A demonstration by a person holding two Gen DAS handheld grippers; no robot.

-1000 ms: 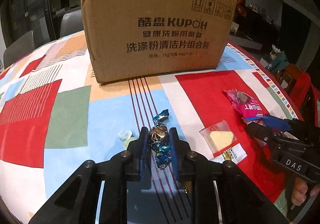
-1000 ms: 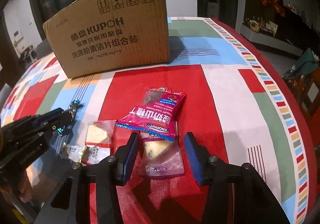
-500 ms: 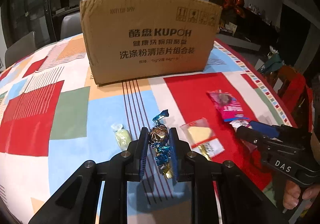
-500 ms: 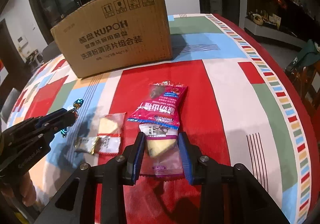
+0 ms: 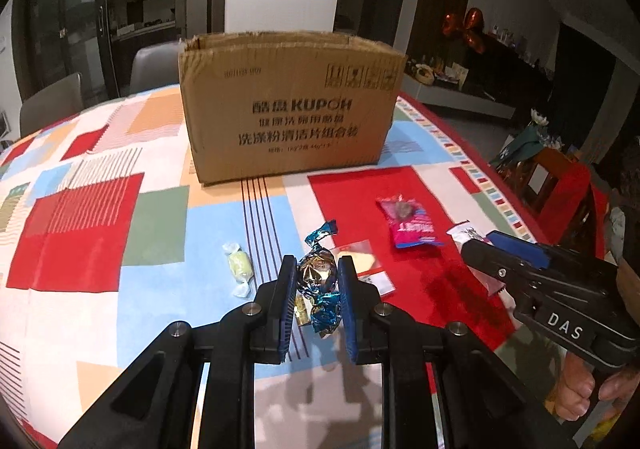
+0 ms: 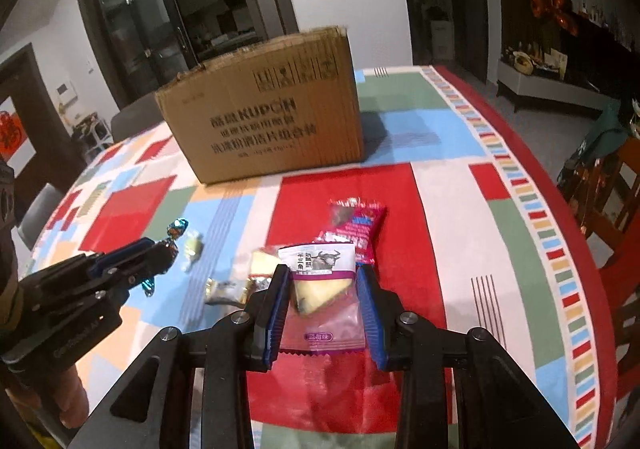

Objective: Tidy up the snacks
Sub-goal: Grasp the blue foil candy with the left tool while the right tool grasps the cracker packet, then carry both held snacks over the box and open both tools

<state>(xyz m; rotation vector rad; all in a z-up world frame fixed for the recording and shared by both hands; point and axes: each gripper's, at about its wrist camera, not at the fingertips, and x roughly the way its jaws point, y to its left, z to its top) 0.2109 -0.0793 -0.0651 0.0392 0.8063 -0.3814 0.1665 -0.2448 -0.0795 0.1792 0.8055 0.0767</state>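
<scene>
Left gripper (image 5: 318, 291) clamped on the foil candy (image 5: 319, 276), light, crinkly and slippery, so hold the round middle; right gripper (image 6: 323, 289) pinching the soft wafer pouch (image 6: 322, 291) mid-body, likely crumbly; carton (image 5: 288, 109) at 12 o'clock.

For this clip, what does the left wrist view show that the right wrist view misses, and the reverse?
Left wrist only: the left gripper seen from behind, shut on a gold and blue foil-wrapped candy.

Right wrist only: the right gripper shut on a clear purple-labelled packet holding a yellow wedge, label readable.

Both: the brown cardboard box, the pink snack packet, the pale green wrapped sweet, the patchwork tablecloth.
</scene>
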